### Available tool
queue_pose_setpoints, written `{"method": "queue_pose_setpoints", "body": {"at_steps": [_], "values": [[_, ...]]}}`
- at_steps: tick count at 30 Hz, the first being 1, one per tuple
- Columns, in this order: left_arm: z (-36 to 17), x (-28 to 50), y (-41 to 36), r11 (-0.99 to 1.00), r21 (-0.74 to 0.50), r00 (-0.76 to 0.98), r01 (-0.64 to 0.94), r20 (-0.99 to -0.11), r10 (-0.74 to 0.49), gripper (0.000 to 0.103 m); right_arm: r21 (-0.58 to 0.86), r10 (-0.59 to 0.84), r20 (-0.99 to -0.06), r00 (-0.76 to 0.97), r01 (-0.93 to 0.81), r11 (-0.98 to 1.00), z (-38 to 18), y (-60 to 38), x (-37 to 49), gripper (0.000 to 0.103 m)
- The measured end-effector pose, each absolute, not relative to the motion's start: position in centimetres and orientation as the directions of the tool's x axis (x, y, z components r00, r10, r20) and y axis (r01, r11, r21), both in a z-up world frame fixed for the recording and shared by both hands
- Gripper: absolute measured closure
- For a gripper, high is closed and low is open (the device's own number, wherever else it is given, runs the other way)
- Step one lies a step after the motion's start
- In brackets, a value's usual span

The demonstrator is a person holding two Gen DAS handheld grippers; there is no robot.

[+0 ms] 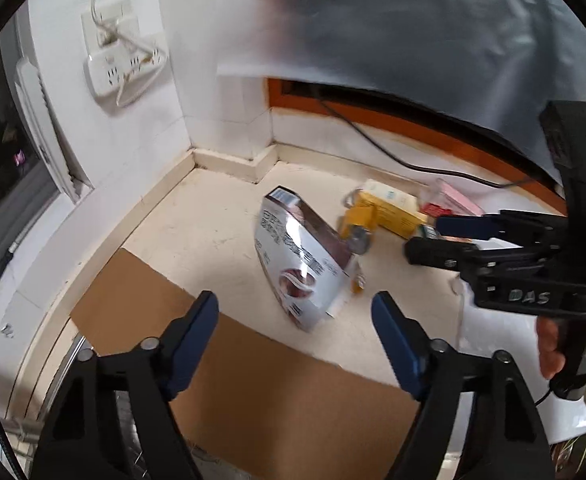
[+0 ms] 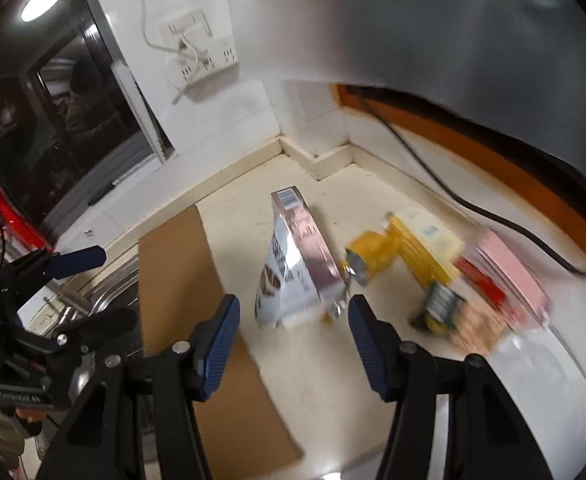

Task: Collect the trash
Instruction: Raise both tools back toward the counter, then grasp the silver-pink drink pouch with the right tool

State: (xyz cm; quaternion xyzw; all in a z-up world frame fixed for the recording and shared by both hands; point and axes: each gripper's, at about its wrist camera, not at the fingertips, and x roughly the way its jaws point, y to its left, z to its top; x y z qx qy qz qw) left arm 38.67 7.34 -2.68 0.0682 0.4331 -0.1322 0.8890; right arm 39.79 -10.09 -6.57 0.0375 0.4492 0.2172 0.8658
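A silver carton (image 1: 299,258) (image 2: 293,268) with a bowl picture lies tilted on the cream counter near the corner. Just right of it are a yellow box (image 1: 391,210) (image 2: 417,248), a pink and red pack (image 1: 459,200) (image 2: 509,280) and a small dark green pack (image 2: 439,304), all blurred. My left gripper (image 1: 293,304) (image 2: 113,286) is open and empty, short of the carton. My right gripper (image 2: 293,306) (image 1: 427,236) is also open with nothing between its fingers, its tips close to the carton's near end.
A brown cardboard sheet (image 1: 253,360) (image 2: 181,280) lies on the counter beside a metal sink (image 2: 105,296). A grey translucent plastic sheet (image 1: 413,40) (image 2: 453,40) hangs across the top. A power strip (image 1: 125,68) (image 2: 197,60) hangs on the wall. A black cable (image 1: 373,140) (image 2: 453,196) runs along the back.
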Motion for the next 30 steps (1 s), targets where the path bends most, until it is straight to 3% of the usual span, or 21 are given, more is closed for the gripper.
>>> {"method": "queue_pose_setpoints", "body": {"at_steps": [13, 30], "values": [[-9.7, 45.3, 10.6, 0.966, -0.062, 0.505, 0.251, -0.843, -0.185, 0.029, 0.384, 0.502, -0.77, 0.394, -0.342, 0.858, -12.9, -6.2, 52.0, 0.046], [-11.5, 46.9, 12.2, 0.967, -0.113, 0.48, 0.23, -0.851, -0.214, 0.029, 0.414, 0.526, -0.829, 0.19, -0.424, 0.805, -16.9, -3.7, 54.0, 0.045]]}}
